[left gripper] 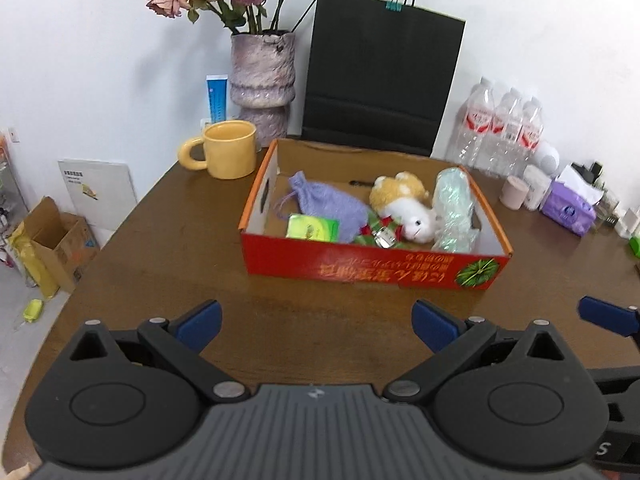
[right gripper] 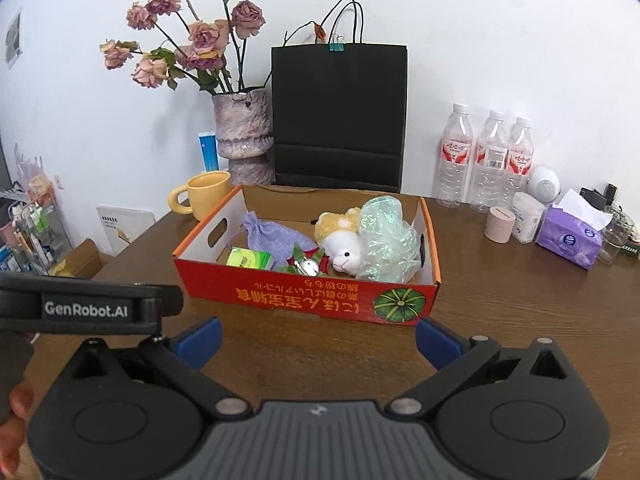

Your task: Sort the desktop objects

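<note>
The box (left gripper: 372, 264) sits mid-table, mug (left gripper: 228, 148) behind-left, bottles (left gripper: 504, 128) behind-right.

The box's (right gripper: 308, 294) red front wall hides the bottom of the green packet (right gripper: 250, 258). At nine o'clock, the picture's edge cuts off a hand (right gripper: 14, 420).

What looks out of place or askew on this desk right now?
Nothing is spilled or visibly broken. The red box sits with its printed text upside down from the grippers' side, and the plush toy, purple pouch, green packet and plastic wrap are jumbled inside. The roses look wilted.
</note>
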The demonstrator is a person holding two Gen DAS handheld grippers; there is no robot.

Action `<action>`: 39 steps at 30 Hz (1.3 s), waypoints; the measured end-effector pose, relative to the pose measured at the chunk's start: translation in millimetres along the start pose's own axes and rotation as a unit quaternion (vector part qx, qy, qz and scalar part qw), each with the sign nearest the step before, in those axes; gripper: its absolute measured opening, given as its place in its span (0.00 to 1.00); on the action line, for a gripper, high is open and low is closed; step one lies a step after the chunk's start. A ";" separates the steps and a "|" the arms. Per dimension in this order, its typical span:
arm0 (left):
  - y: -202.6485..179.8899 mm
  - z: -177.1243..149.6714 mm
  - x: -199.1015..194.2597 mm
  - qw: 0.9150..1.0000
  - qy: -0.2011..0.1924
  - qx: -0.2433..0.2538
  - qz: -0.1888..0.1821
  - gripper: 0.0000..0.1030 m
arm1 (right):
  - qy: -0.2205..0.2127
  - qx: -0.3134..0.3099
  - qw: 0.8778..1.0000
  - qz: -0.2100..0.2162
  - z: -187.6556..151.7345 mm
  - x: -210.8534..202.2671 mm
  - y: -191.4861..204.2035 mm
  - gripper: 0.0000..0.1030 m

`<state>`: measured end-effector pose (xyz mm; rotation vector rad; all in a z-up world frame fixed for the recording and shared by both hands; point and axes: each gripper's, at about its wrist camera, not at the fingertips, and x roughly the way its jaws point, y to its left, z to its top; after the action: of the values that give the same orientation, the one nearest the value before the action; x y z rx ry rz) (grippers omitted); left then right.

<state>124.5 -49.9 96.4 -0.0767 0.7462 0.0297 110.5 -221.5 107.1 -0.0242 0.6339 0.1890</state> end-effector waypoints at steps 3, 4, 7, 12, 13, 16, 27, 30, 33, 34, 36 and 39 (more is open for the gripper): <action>-1.5 -3.8 -3.7 1.000 0.002 0.010 0.022 1.00 | 0.008 0.006 1.000 -0.002 -1.0 -3.4 0.0 1.00; -1.5 -4.9 -5.1 1.000 0.004 0.012 0.024 1.00 | 0.012 0.009 1.000 -0.001 -1.5 -4.6 0.0 1.00; -1.9 -7.2 -11.2 0.999 0.008 0.023 0.024 1.00 | 0.028 0.014 1.000 -0.002 -3.5 -5.8 -0.2 1.00; -7.8 -10.8 -27.6 0.998 -0.005 0.055 0.040 1.00 | 0.069 0.019 0.997 -0.007 -3.1 -9.9 -1.0 1.00; -8.8 -11.5 -31.5 0.997 -0.011 0.057 0.046 1.00 | 0.075 0.021 0.997 -0.007 -2.9 -11.8 -1.3 1.00; -12.6 -13.9 -43.4 0.996 -0.021 0.063 0.058 1.00 | 0.088 0.029 0.996 -0.013 -2.2 -17.9 -1.3 1.00; -18.7 -18.3 -62.2 0.996 -0.008 0.080 0.039 1.00 | 0.106 -0.003 0.994 -0.026 -2.4 -35.7 12.7 1.00; -18.0 -20.4 -64.7 0.997 -0.009 0.075 0.026 1.00 | 0.110 -0.002 0.994 -0.022 -3.0 -36.2 13.1 1.00; -18.1 -23.0 -65.8 0.997 -0.007 0.074 0.025 1.00 | 0.117 -0.001 0.993 -0.019 -4.8 -35.4 13.0 1.00; -18.3 -23.4 -66.0 0.997 -0.007 0.075 0.025 1.00 | 0.120 0.000 0.993 -0.018 -5.4 -35.0 12.8 1.00; -18.6 -24.2 -66.6 0.997 -0.007 0.076 0.024 1.00 | 0.123 0.001 0.992 -0.016 -6.7 -34.4 12.4 1.00; -18.7 -24.7 -67.4 0.997 -0.007 0.077 0.024 1.00 | 0.123 0.001 0.992 -0.017 -7.6 -34.6 12.2 1.00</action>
<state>59.3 -70.5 125.2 0.0878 0.7332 0.0179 76.5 -216.0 121.9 -0.0575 0.8792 0.1542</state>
